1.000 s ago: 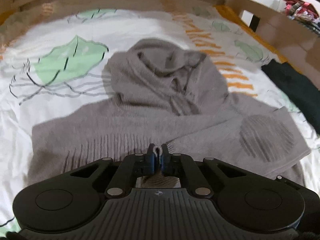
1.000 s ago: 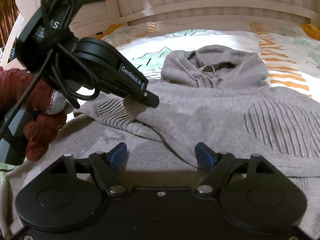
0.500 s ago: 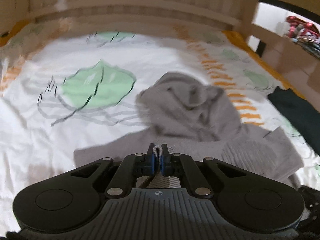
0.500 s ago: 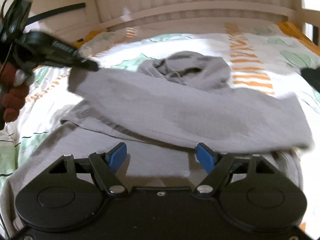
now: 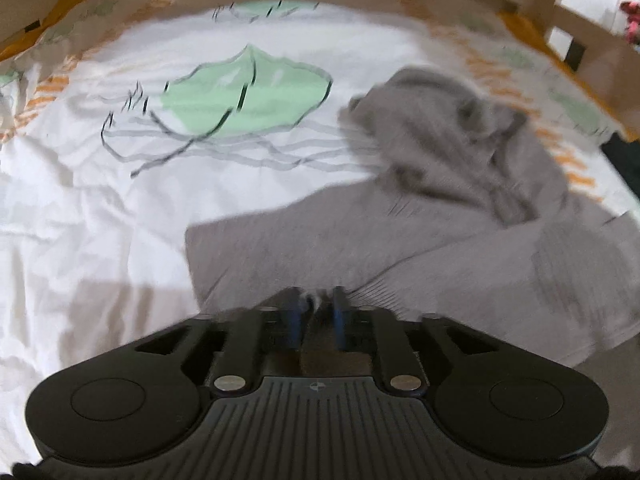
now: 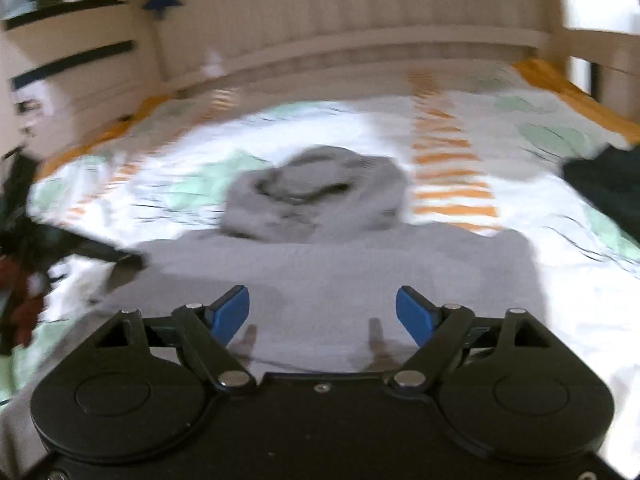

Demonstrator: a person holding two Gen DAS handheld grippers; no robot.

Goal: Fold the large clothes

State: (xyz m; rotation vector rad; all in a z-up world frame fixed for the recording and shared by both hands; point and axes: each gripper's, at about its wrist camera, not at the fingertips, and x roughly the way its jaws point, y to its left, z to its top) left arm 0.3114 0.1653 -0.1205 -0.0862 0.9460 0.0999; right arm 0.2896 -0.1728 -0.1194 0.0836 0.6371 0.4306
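Since a second ago the left gripper (image 5: 316,300) has carried the sleeve across the grey hoodie (image 5: 440,240) and laid it over the body; its jaws are now opening, with a wisp of grey knit still between the parted pads. The right gripper (image 6: 322,312) hangs spread wide over the cloth, empty. The hoodie lies on the leaf-print bedsheet (image 5: 120,220), hood toward the headboard (image 6: 360,8). One sleeve fold looks finished; the other side likely comes next.
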